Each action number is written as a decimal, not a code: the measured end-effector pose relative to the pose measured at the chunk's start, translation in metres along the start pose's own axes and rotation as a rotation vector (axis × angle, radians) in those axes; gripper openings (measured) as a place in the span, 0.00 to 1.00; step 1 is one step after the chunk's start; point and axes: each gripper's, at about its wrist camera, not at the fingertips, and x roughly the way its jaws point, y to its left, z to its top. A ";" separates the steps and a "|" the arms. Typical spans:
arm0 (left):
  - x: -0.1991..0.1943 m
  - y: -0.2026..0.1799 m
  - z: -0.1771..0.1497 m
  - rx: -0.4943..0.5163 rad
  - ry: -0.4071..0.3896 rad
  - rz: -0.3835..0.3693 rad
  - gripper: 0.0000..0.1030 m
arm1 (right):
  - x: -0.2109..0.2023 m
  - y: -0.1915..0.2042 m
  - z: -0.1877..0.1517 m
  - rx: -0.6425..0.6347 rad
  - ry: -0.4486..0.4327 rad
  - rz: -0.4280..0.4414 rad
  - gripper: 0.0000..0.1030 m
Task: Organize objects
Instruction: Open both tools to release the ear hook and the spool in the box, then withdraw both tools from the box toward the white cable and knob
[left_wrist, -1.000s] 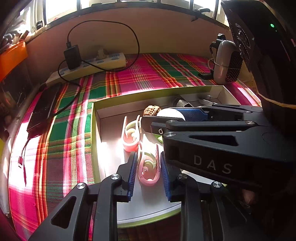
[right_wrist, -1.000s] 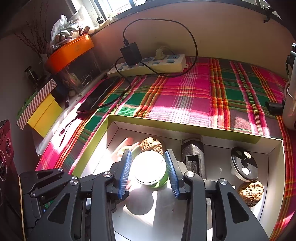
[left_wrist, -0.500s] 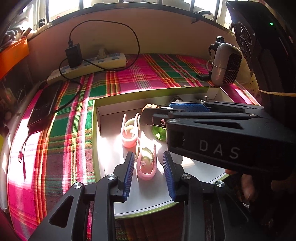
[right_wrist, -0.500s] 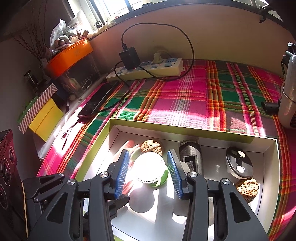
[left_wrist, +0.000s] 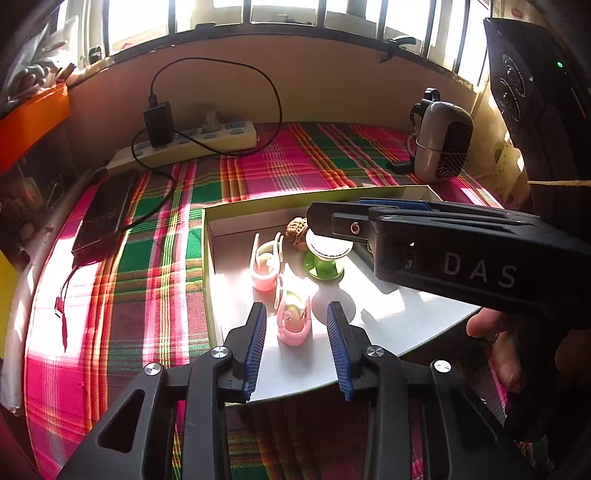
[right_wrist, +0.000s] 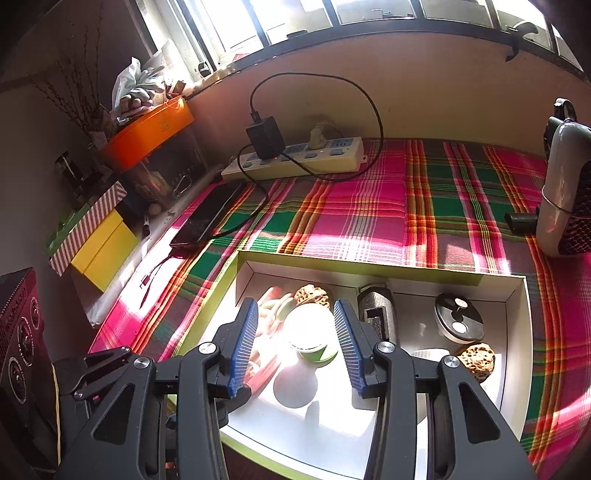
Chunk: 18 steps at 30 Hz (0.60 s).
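Observation:
A white tray (left_wrist: 207, 258) with a yellow-green rim lies on the plaid cloth. My left gripper (left_wrist: 296, 349) hangs over its near left part, jaws opening. A pink clip (left_wrist: 293, 319) stands between the blue pads, and neither pad touches it. A second pink clip (left_wrist: 264, 267) stands just beyond. My right gripper (right_wrist: 295, 345) is open a little above a green spool with a white top (right_wrist: 312, 330), which stands on the tray floor with a gap at each side. In the left wrist view, the right gripper (left_wrist: 336, 213) reaches in from the right over that spool (left_wrist: 325, 258).
The tray also holds two walnuts (right_wrist: 312, 293) (right_wrist: 476, 360), a black block (right_wrist: 376, 314) and a round black-and-grey piece (right_wrist: 458, 317). Behind it are a power strip (right_wrist: 295, 158), a phone (right_wrist: 207, 221) and a small heater (right_wrist: 565, 192). A hand (left_wrist: 495, 332) holds the right gripper.
The left jaws have spread and let go of the pink clip, which stays standing in the tray. Both grippers have drawn back and up a little; the right jaws are slightly wider.

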 end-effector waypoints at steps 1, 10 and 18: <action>-0.002 0.000 -0.001 0.002 -0.004 0.004 0.31 | -0.004 0.000 -0.001 0.000 -0.007 -0.004 0.43; -0.032 0.001 -0.013 -0.019 -0.058 0.012 0.31 | -0.045 -0.003 -0.017 0.008 -0.071 -0.042 0.43; -0.053 -0.010 -0.030 -0.009 -0.077 -0.012 0.31 | -0.086 -0.011 -0.043 -0.007 -0.109 -0.115 0.43</action>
